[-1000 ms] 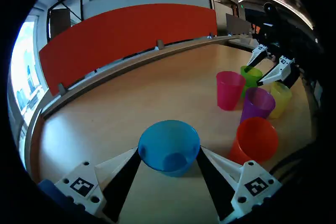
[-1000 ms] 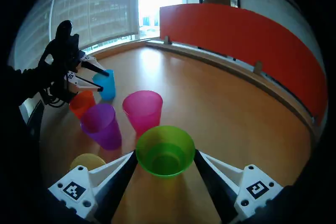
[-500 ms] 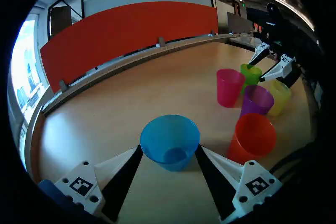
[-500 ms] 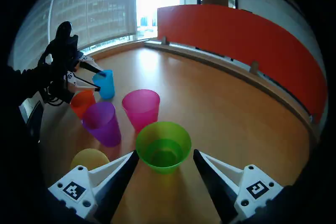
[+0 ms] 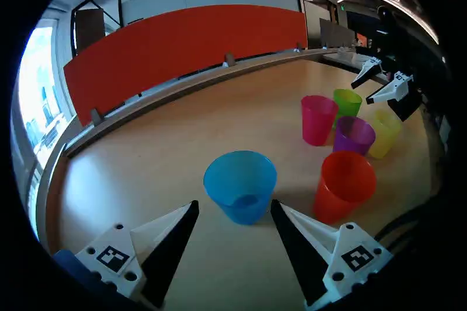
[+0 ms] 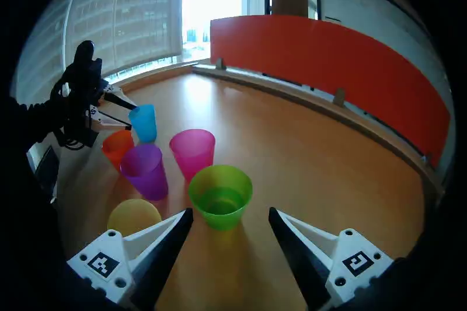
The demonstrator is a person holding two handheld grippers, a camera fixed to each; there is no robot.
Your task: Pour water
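Retreating | left tool [image 5: 233,202] off blue cup [image 5: 240,185] | right tool [image 6: 229,210] off green cup [image 6: 220,194]

The left tongs [image 5: 233,202] and the right tongs [image 6: 229,210] each stood wide open, their 2 fingers [image 5: 169,235] spread apart and pointing forward.

Views low, facing each other across table [image 5: 163,153]; share cups [image 5: 352,135].
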